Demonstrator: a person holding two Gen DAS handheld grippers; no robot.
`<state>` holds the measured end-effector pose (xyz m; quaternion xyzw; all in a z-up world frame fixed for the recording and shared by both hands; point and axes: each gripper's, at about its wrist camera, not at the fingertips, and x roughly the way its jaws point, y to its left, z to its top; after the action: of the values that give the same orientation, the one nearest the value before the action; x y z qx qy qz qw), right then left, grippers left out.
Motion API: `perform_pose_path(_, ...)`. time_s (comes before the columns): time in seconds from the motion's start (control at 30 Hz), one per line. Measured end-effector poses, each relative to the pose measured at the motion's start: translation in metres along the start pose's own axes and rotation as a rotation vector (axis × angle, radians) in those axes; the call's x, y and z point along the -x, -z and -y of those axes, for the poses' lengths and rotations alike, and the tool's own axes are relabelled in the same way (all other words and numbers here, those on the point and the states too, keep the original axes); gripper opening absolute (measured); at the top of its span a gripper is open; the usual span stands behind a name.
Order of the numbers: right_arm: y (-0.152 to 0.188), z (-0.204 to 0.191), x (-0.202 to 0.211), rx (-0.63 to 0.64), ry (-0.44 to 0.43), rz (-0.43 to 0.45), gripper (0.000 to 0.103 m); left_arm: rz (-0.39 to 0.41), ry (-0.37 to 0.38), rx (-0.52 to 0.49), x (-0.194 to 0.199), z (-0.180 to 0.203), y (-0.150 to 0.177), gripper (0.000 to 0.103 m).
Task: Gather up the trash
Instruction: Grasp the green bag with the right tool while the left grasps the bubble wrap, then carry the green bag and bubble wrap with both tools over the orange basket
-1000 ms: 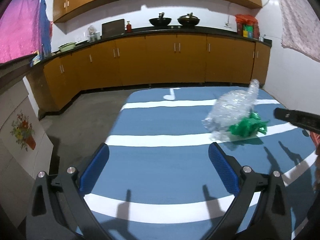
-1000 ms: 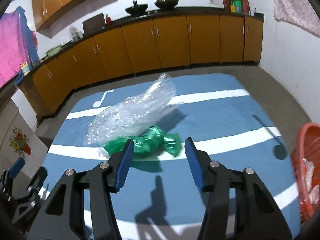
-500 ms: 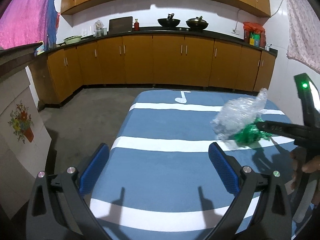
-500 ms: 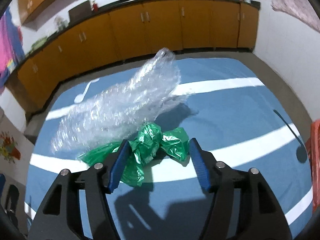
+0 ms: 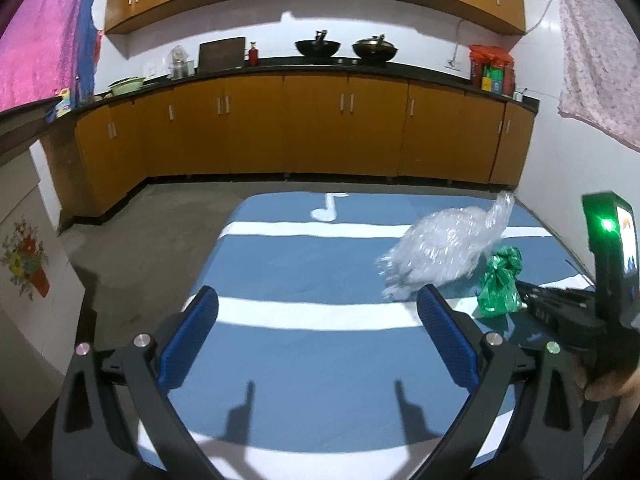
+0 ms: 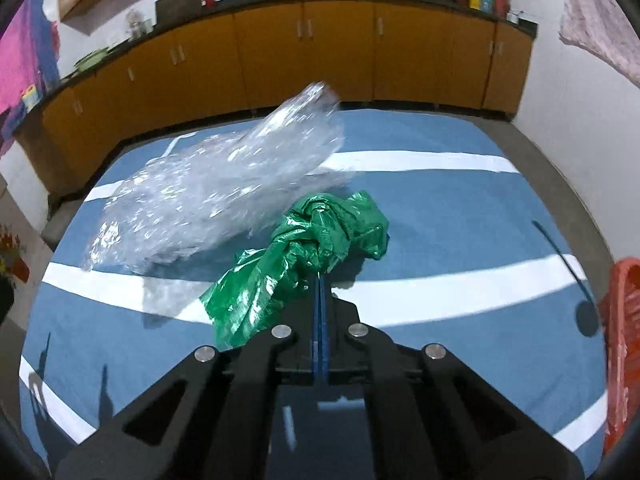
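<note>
Green plastic bag sits crumpled at frame centre in my right wrist view, on the blue striped mat, and my right gripper is clamped on its near edge: blue pads pressed together with green film pinched between them. So the grab on piece one looks made; the bag reads as barely off the mat, if at all, can't tell for sure. Clear crinkled plastic lies just behind it toward upper left, touching or overlapping the green bag; nothing holds it. My left gripper hangs over bare mat at the bottom of its own frame, jaws wide apart, nothing between them; the clear plastic is up and right of it, near but not reached. Orange basket shows at the right edge of the right view, with what looks like some plastic already inside. My read: early to midway. One piece gripped, not yet binned; clear plastic untouched. Left: carry green to the basket, then collect the clear piece.
</note>
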<state>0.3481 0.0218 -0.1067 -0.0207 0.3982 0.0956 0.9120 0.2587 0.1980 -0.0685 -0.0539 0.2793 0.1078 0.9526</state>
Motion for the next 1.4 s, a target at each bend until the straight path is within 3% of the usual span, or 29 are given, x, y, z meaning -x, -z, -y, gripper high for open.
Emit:
perform_pose_path(0.3,0.021,0.063,0.034,-0.015,0.100,0.049,0.001,-0.049,0.133,-0.026,-0.038,0.045,-0.028,0.097)
perform_pose_path(0.6,0.031,0.107,0.051,-0.090,0.113,0.050,0.001,-0.144,0.174,-0.169,-0.094,0.094,-0.036,0.096)
perform_pose_path(0.63,0.031,0.109,0.051,-0.094,0.111,0.051,0.001,-0.168,0.180,-0.185,-0.102,0.099,-0.035,0.094)
perform_pose_path(0.7,0.030,0.111,0.054,-0.101,0.106,0.054,0.001,-0.208,0.193,-0.198,-0.112,0.104,-0.032,0.065)
perform_pose_path(0.73,0.032,0.111,0.056,-0.101,0.105,0.057,0.001,-0.240,0.208,-0.197,-0.118,0.105,-0.029,0.059)
perform_pose_path(0.8,0.031,0.112,0.059,-0.103,0.100,0.062,0.001,-0.268,0.228,-0.190,-0.121,0.105,-0.025,0.036)
perform_pose_path(0.9,0.031,0.115,0.065,-0.107,0.091,0.072,0.001,-0.262,0.233,-0.193,-0.115,0.107,-0.020,0.022)
perform_pose_path(1.07,0.034,0.119,0.086,-0.103,0.079,0.105,0.001,-0.229,0.245,-0.191,-0.092,0.113,-0.022,0.017)
perform_pose_path(1.4,0.042,0.134,0.146,-0.126,0.101,0.200,0.001,-0.163,0.296,-0.176,-0.031,0.129,-0.032,0.016)
